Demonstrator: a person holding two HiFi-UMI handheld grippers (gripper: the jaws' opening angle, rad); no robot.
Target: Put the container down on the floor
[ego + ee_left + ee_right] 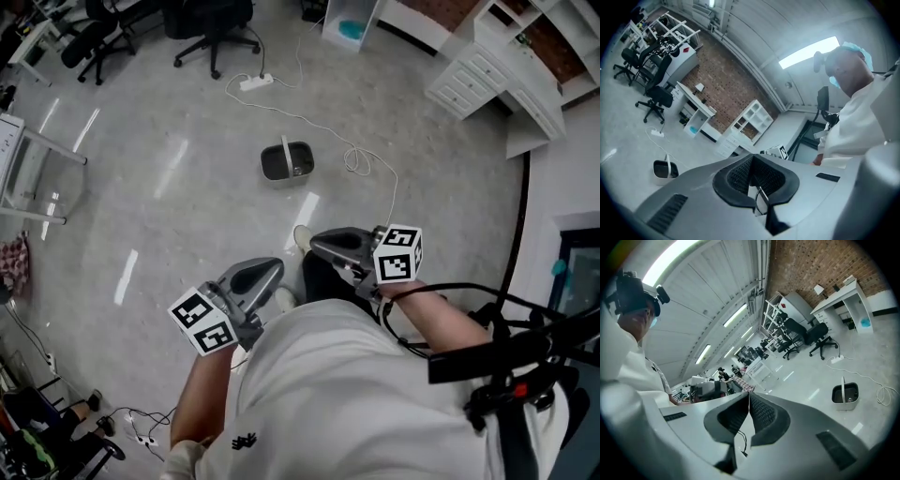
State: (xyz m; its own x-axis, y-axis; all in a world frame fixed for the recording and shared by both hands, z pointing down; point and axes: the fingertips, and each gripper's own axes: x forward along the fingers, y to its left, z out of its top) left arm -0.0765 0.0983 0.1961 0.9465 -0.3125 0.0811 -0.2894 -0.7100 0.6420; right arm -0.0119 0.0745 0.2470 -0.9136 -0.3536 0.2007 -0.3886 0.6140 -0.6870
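The container [287,162] is a small dark bin with a light upright handle. It stands alone on the pale floor ahead of me, and neither gripper touches it. It also shows low left in the left gripper view [664,168] and at the right in the right gripper view [845,394]. My left gripper [266,272] is held close to my body, its jaws shut and empty [751,158]. My right gripper [321,246] is beside it, also shut with nothing between its pads [749,396].
A power strip [255,82] with a white cable [361,161] lies on the floor past the container. Office chairs [211,28] stand at the back, a white desk with drawers [487,75] at the back right, a metal frame [28,169] at the left.
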